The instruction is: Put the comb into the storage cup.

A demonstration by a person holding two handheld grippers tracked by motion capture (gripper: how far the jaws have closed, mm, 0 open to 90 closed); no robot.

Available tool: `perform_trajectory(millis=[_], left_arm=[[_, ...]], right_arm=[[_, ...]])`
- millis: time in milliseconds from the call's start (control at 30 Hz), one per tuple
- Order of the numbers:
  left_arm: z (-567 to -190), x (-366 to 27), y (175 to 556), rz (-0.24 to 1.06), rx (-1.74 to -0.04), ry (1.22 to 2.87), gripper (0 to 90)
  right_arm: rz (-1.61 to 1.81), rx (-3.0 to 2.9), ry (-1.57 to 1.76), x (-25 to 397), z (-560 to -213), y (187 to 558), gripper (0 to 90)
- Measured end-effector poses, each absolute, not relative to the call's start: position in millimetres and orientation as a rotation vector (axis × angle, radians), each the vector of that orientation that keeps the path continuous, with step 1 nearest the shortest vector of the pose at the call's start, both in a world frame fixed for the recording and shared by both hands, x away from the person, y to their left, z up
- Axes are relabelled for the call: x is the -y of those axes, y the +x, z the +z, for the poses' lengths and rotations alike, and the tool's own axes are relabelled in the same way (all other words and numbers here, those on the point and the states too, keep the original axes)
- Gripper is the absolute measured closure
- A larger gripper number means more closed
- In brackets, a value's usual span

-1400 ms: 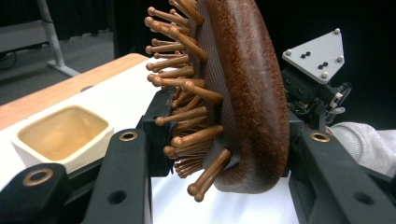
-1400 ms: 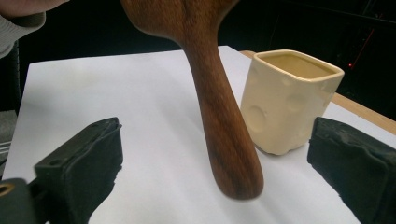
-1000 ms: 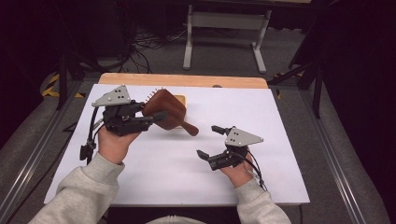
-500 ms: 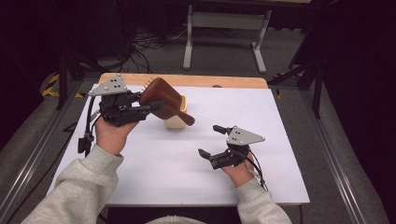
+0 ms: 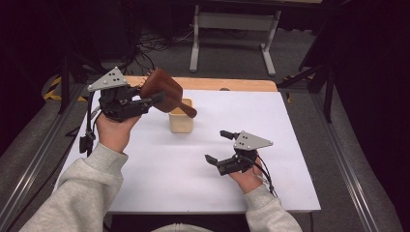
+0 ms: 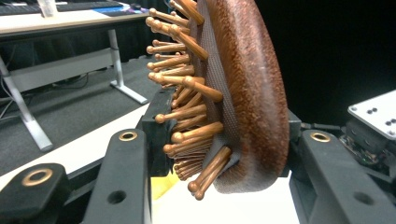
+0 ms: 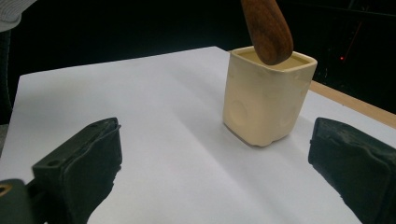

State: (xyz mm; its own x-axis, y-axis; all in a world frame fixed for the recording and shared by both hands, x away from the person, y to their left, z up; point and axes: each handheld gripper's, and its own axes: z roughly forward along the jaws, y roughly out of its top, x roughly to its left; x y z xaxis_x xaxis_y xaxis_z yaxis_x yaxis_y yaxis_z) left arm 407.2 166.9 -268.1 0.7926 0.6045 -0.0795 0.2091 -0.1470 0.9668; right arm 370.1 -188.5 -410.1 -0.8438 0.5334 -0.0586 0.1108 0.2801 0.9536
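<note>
clamped in the left gripper (image 5: 153, 100), a brown wooden paddle hairbrush (image 5: 162, 89) is tilted, handle tip just above the cream square cup (image 5: 181, 121); the right gripper (image 5: 221, 147), gaping and empty, is held nearby.

Wooden hairbrush (image 5: 162, 90): brown oval paddle head with wooden ball-tipped pins set in a dark pad, short rounded handle. It is hanging in the air, tilted, its handle end pointing down over the mouth of the cream square cup (image 5: 181, 122), which is standing upright on the white table.
</note>
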Motion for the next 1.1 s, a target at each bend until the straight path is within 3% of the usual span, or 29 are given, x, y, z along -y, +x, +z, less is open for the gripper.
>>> perform_trajectory(millis=[1100], left_arm=[[-270.8, -168.2, 432.3, 0.5, -0.764, 1.701, 55.8]], right_arm=[[1.586, -2.176, 0.584, 191.0, -409.2, 370.1, 3.7]])
